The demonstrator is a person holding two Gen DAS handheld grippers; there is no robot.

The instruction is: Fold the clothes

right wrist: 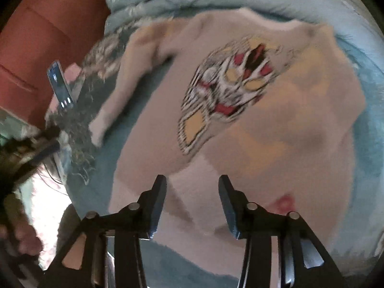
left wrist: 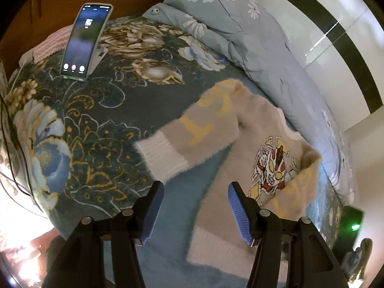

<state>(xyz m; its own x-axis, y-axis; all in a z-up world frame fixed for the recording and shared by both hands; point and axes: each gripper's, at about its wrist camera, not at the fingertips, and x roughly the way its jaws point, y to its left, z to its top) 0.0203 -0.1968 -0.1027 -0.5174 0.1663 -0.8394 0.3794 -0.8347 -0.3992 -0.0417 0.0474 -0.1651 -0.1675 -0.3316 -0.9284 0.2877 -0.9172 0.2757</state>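
Left wrist view: left gripper (left wrist: 195, 190) jaws parted, empty, hung over bed blanket (left wrist: 96, 120) beside the sweater (left wrist: 240, 144); white cuff (left wrist: 163, 158) at 11 o'clock. Right gripper (right wrist: 192, 184) jaws likewise apart, nothing gripped, above sweater hem. Best practice judged: cuff is to be pinched squarely, sleeve laid across the chest print (left wrist: 273, 165), phone (left wrist: 84, 40) avoided.

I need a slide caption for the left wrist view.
Open left tongs above a beige sweater on a floral blanket.
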